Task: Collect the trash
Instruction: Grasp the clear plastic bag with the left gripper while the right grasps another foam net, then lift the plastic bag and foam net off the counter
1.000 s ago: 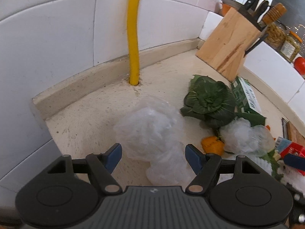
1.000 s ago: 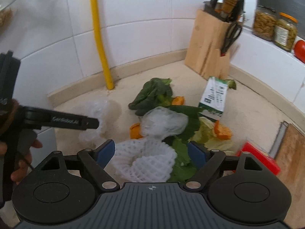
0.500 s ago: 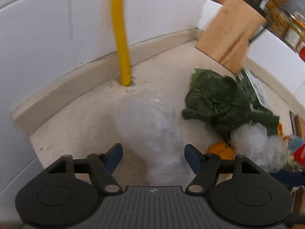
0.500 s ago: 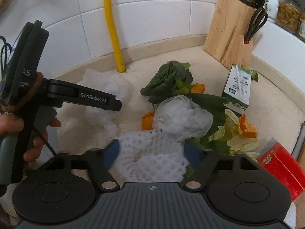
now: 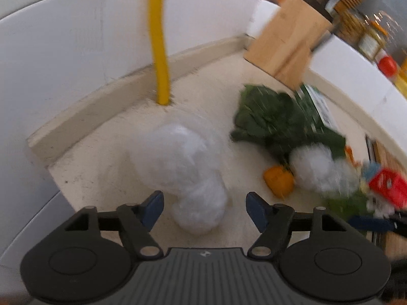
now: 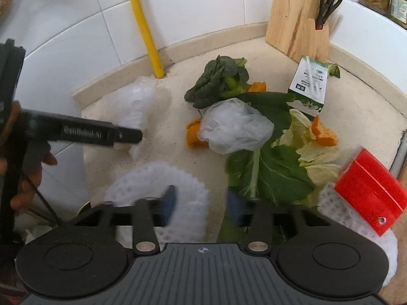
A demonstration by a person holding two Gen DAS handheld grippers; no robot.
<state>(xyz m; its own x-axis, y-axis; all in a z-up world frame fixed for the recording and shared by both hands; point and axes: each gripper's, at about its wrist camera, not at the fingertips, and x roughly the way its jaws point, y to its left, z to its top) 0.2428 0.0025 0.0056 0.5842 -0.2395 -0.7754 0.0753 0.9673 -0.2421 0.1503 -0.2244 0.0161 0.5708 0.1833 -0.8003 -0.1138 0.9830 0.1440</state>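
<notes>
The trash lies scattered on the pale countertop [image 6: 356,106] in the tiled corner: a crumpled clear plastic bag [image 5: 183,162] just in front of the yellow pipe [image 5: 160,50], a second plastic bag [image 6: 234,127] resting on green leaves [image 6: 269,170], orange peel [image 6: 193,137], a white foam net [image 6: 157,178], a red box [image 6: 368,190] and a green-and-white carton [image 6: 309,86] whose print is too small to read. The left gripper [image 5: 203,206] stands released, its blue pads either side of the clear bag's lower end without pressing it. The right gripper [image 6: 201,200], blurred, has just been opening, jaws apart over the foam net, the left pad in front of it. Only the right wrist view shows the left tool from the side, with the lettering "GenRobot.AI" on its arm and fingers [image 6: 28,185] wrapped round its handle; it also shows scissors [image 6: 328,0] in the wooden knife block [image 6: 292,20]. The left wrist view is smeared, but shows jars [image 5: 368,40] beyond the block.
</notes>
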